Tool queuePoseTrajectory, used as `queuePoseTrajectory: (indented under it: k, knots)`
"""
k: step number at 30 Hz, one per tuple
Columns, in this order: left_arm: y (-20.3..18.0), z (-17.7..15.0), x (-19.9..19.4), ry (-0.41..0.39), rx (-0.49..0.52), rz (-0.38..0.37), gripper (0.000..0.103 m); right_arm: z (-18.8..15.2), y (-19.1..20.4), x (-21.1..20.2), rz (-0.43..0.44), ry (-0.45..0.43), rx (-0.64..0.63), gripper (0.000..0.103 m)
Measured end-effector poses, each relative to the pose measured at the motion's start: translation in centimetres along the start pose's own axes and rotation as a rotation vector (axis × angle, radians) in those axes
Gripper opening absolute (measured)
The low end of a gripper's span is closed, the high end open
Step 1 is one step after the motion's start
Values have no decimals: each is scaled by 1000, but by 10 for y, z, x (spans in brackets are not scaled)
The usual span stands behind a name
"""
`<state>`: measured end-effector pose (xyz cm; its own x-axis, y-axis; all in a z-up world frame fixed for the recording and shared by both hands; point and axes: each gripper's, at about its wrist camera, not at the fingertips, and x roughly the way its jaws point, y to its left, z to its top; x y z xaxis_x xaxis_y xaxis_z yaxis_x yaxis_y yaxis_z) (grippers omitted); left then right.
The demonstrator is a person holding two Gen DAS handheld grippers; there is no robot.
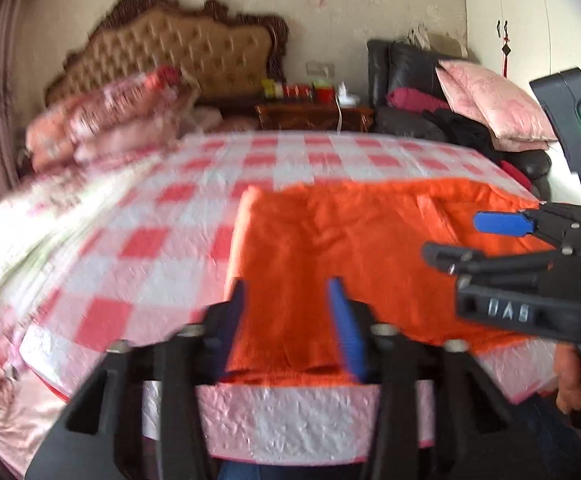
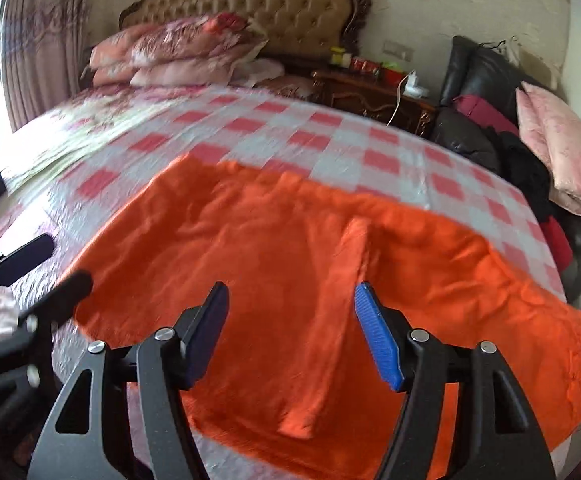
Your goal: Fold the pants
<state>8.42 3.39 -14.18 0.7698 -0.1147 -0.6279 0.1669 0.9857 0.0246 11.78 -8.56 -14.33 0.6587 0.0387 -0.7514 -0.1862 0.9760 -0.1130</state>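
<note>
Orange fleecy pants lie flat on the near part of a bed with a red-and-white checked sheet. A narrow strip of orange cloth rests on top of them, and the gathered waistband is at the right. My right gripper hovers above the pants, open, with nothing between its fingers. In the left wrist view the pants fill the middle. My left gripper stands over their near left edge, its fingers apart and empty. The right gripper shows there at the right; the left gripper shows at the other view's left edge.
Pink pillows are stacked against a tufted headboard. A wooden nightstand with small items stands beside the bed. At the right, a black leather sofa holds a pink pillow and dark clothes. A hand grips the right handle.
</note>
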Motion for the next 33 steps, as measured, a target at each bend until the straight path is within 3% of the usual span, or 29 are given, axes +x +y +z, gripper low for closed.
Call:
queuePoseTrajectory:
  k: [1, 2, 5, 8, 11, 13, 17, 20, 22, 25, 28, 33]
  knots:
    - [3, -4, 7, 33, -1, 3, 19, -1, 0, 4, -7, 21, 1, 87]
    - [8, -8, 15, 63, -21, 3, 13, -3, 0, 7, -6, 35, 5, 87]
    - [19, -21, 29, 121, -59, -20, 12, -6, -2, 13, -7, 62, 7, 87]
    - [22, -24, 32, 115, -58, -19, 12, -15, 0, 23, -10, 118, -8, 88]
    - [28, -25, 34, 109, -68, -31, 12, -21, -3, 24, 13, 114, 9, 89]
    - [26, -26, 33, 97, -45, -29, 12, -24, -8, 25, 5, 124, 48, 99]
    - [23, -29, 32, 59, 2, -44, 16, -33, -20, 26, 79, 119, 105, 99]
    - [24, -27, 33, 74, -15, -83, 28, -33, -19, 26, 86, 124, 95, 99]
    - [15, -24, 32, 91, 31, -41, 29, -33, -19, 26, 86, 118, 95, 99]
    - [10, -18, 30, 93, 53, -13, 29, -33, -19, 25, 88, 117, 91, 99]
    - [2, 2, 20, 21, 109, -26, 29, -34, -19, 26, 90, 108, 89, 99]
    - [4, 48, 67, 123, 147, -103, 29, -31, -19, 27, 94, 131, 87, 99]
